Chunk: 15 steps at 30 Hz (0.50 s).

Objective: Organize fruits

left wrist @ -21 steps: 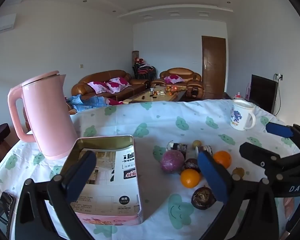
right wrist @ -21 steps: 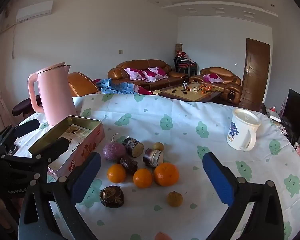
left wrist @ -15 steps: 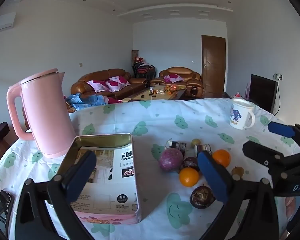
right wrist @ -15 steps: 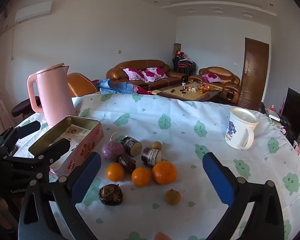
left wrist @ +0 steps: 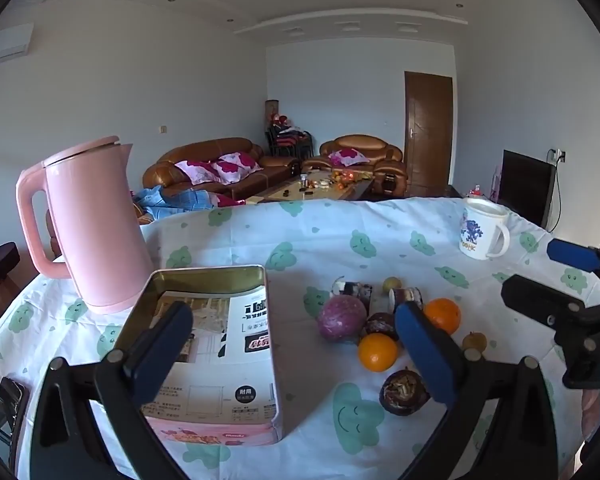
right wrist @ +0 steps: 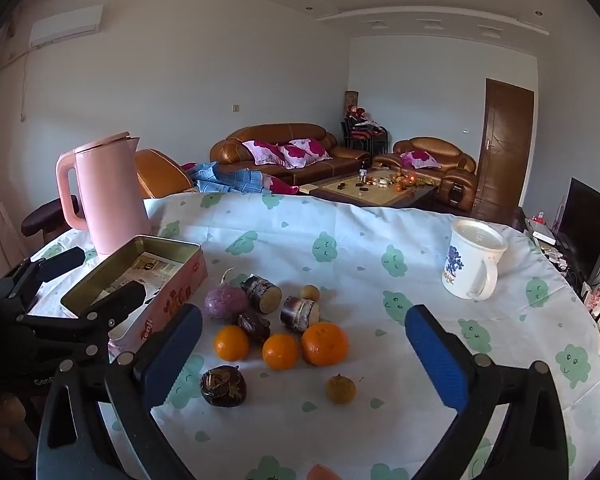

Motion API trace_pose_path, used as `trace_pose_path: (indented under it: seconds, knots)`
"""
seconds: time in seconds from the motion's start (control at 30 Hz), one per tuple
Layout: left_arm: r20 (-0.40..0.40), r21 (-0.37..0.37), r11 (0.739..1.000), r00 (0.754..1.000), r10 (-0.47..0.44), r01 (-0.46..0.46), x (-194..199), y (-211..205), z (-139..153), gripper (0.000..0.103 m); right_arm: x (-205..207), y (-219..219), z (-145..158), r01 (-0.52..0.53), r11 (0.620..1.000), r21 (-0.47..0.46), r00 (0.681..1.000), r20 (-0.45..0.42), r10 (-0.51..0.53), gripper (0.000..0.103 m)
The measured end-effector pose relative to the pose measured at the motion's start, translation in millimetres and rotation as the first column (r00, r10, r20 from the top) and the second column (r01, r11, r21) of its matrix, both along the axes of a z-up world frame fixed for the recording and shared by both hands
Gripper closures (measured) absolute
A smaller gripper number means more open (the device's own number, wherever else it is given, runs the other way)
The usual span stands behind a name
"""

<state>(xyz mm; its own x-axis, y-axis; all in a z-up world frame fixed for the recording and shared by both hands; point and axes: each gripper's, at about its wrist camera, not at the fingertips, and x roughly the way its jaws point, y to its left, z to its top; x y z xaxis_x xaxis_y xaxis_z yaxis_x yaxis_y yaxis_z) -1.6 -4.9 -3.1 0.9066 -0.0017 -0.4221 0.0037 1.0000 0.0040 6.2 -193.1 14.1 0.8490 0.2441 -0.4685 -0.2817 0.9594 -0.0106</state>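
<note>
Hovering with jaws spread and empty, both grippers (left wrist: 292, 344) (right wrist: 300, 348) face loose oranges (right wrist: 281, 351) awaiting transfer into the tin (right wrist: 172, 280).

Tin (right wrist: 168, 300) side reads "enji" (first letter hidden)

We note both views shifted slightly: the open pink rectangular tin (left wrist: 220, 344) and the scattered fruits (right wrist: 280, 350) sit marginally higher in frame.

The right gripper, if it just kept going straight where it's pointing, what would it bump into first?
Probably the oranges lying on the tablecloth. The right gripper is open, holds nothing, and tilts down toward that pile, though depth is hard to judge.
</note>
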Motion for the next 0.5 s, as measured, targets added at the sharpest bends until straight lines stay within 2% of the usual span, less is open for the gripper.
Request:
trace_pose_path:
  seconds: [0.5]
  knots:
    - [-0.001,-0.004,1.000,1.000,0.006,-0.006,-2.8,7.2,1.8,0.000,0.0,0.2,-1.6,-0.002,1.000,0.002,1.000,-0.015,0.002,0.001]
